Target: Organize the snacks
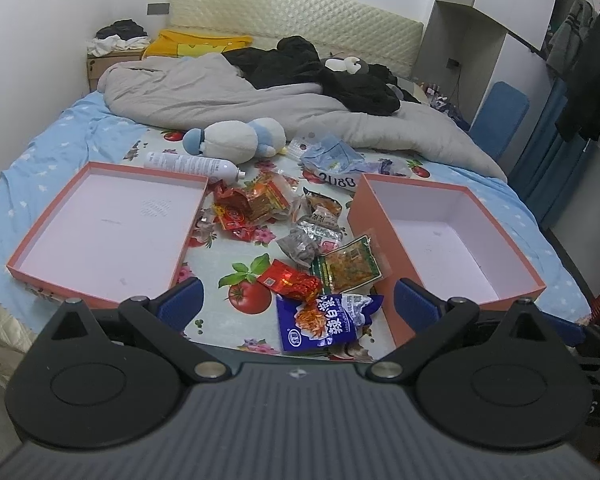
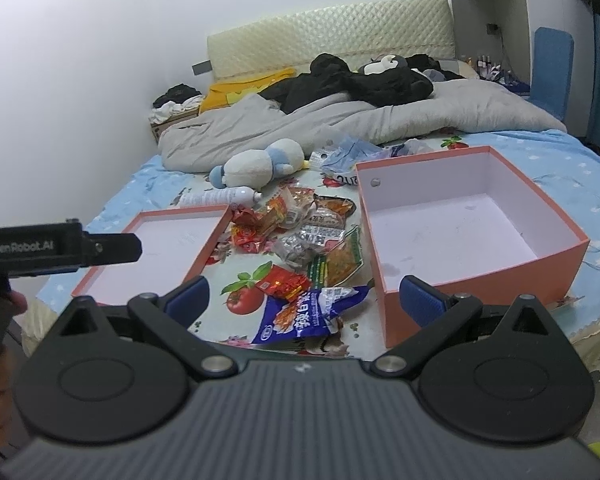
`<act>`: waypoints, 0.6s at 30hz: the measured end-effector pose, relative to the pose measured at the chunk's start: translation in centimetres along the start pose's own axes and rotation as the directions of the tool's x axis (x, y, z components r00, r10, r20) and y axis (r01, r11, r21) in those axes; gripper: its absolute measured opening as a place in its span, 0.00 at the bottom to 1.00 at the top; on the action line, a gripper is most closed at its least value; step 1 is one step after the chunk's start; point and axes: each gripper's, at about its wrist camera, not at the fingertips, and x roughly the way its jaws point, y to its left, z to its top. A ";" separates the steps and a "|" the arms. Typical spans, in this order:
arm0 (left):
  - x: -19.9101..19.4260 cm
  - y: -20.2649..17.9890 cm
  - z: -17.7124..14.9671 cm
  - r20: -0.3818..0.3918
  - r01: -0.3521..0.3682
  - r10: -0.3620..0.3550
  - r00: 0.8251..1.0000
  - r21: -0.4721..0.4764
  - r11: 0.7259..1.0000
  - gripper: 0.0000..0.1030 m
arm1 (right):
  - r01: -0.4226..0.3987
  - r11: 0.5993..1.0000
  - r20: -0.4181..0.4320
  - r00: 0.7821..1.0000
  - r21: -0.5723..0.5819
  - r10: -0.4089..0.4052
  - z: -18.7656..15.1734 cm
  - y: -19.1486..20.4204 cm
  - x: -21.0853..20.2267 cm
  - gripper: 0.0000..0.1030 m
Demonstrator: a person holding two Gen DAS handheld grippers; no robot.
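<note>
Both claws hang over the foot of the bed, pointed toward the headboard, and neither one is touching anything. The left claw (image 1: 298,304) has its blue fingers (image 1: 182,300) spread wide apart with nothing between them, level and tipped a bit down at the snack pile. The right claw (image 2: 306,300) is the same deal: fingers (image 2: 420,300) wide apart, empty, sitting just right of the other one. From the right wrist view the left device pokes in from the left edge as a black bar, with a bit of the person's hand (image 2: 18,302) gripping below it.

The snacks are all heaped on the fruit-print cloth (image 1: 220,256) between two orange boxes. The shallow lid (image 1: 104,232) lies on the left and the deeper box (image 1: 456,236) on the right, both with nothing inside. Closest to the claws is a blue packet (image 1: 324,322), then a small red packet (image 1: 288,280) touching its top edge, then a green-edged pouch (image 1: 350,266) just beside the deep box. Further back are a silver packet (image 1: 300,244) and more red and orange wrappers (image 1: 252,204). Behind the pile lie a white spray can (image 1: 192,164) and a blue-and-white plush toy (image 1: 236,138).
</note>
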 end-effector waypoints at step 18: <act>0.0 -0.2 -0.4 -0.004 -0.017 0.017 1.000 0.006 1.000 1.00 | -0.016 1.000 -0.029 0.999 0.022 0.016 -0.5 -0.8 0.3 1.00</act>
